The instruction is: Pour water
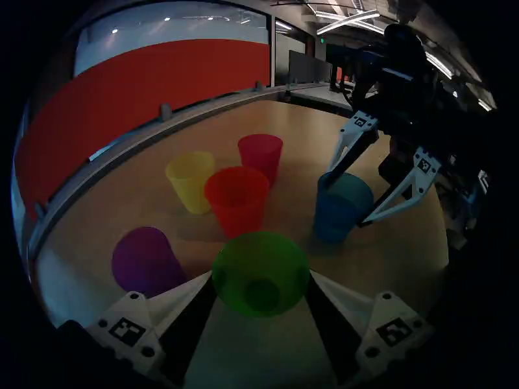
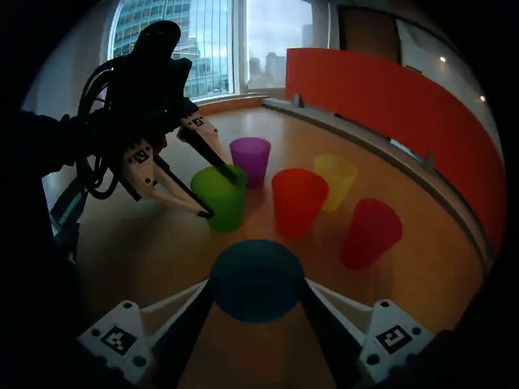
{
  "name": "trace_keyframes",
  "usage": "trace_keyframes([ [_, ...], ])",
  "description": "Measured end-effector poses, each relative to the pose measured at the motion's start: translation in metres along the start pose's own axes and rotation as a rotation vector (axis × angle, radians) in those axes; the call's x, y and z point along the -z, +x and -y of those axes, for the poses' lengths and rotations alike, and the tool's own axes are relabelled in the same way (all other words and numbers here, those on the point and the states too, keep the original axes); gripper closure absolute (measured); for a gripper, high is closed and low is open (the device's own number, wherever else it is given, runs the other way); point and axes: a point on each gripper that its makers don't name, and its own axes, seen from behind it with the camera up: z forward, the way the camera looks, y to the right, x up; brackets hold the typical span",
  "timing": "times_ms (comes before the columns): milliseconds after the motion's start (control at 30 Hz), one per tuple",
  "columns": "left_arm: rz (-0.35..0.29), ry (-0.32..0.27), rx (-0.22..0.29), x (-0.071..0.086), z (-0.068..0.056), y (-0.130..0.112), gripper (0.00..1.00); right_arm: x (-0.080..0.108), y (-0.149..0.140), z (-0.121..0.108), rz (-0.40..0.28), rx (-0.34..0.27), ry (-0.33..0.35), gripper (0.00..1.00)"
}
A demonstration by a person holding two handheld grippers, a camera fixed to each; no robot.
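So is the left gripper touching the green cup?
Touching. The left gripper view shows both fingers of the left gripper pressed against the green cup's sides, no gap.

Four cups (image 1: 237,194) are clustering by the table's (image 1: 402,256) railed edge — farther in, the left gripper (image 1: 261,279) is clasping a fifth cup (image 1: 261,266), the right gripper (image 2: 257,285) a sixth cup (image 2: 257,272).
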Motion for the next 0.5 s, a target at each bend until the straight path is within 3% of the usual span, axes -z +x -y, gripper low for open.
trace_keyframes([
  [500, -0.023, 0.010, 0.000, 0.0075, 0.0013, 0.0078, 0.13, 0.0047, 0.0056, 0.0001, -0.035, -0.028, -0.011, 0.08],
])
